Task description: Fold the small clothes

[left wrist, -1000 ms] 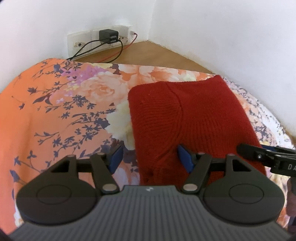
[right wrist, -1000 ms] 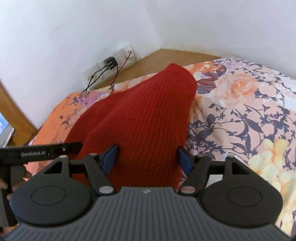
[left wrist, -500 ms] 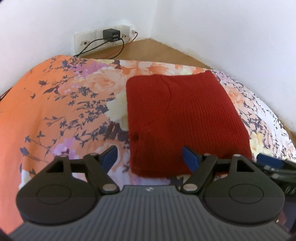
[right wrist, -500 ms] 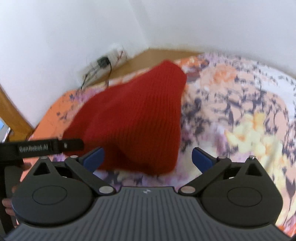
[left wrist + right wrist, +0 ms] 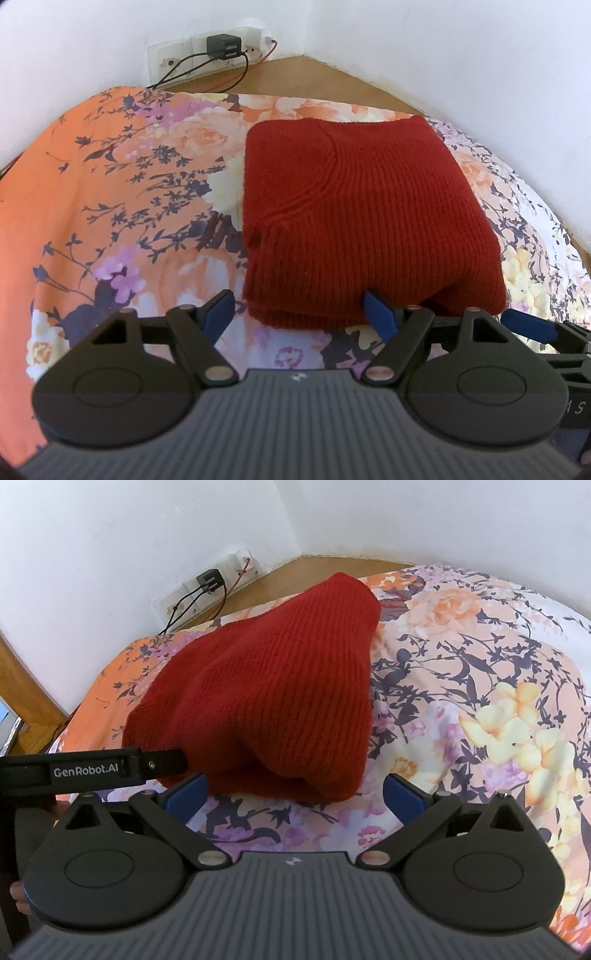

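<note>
A red knitted garment (image 5: 354, 218) lies folded into a thick rectangle on a floral bedsheet (image 5: 110, 206). In the left wrist view my left gripper (image 5: 299, 314) is open just short of the garment's near edge, holding nothing. The right wrist view shows the same red garment (image 5: 273, 701) as a folded bundle. My right gripper (image 5: 293, 794) stands open in front of its near edge, its blue pads apart from the fabric. The left gripper's black arm (image 5: 92, 768) crosses the left of the right wrist view.
White walls meet in a corner behind the bed. A wall socket strip with a black charger (image 5: 221, 46) and cables sits above a wooden ledge (image 5: 325, 77). A wooden frame (image 5: 26, 686) stands at the left. The sheet spreads out to the right of the garment (image 5: 498, 701).
Both grippers have drawn back from the garment, and the right one has widened. The folded bundle now rests free on the sheet, apart from all pads.
</note>
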The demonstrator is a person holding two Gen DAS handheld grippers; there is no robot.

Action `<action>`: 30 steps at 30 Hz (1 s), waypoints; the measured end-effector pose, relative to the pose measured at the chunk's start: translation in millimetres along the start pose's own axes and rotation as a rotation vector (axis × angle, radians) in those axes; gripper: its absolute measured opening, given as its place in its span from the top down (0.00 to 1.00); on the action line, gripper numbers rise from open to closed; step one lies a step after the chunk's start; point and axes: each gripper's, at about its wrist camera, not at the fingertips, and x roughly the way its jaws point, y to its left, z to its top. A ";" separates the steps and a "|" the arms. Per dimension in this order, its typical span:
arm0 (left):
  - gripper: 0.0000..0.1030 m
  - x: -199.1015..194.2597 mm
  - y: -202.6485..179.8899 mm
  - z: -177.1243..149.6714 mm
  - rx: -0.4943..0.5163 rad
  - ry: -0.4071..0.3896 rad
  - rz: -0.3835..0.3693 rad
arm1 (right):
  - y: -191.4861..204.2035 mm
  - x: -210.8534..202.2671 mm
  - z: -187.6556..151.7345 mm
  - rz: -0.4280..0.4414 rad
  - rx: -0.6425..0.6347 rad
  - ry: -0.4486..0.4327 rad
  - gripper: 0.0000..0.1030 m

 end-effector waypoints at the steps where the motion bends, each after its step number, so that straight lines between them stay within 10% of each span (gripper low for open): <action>1: 0.24 0.2 -0.6 0.0 -0.001 0.000 0.001 | -0.4 0.5 0.4 0.001 0.003 0.002 0.00; 30: 0.24 3.0 -1.7 1.1 -0.005 -0.009 0.004 | -2.0 5.5 3.4 0.008 0.003 0.010 0.00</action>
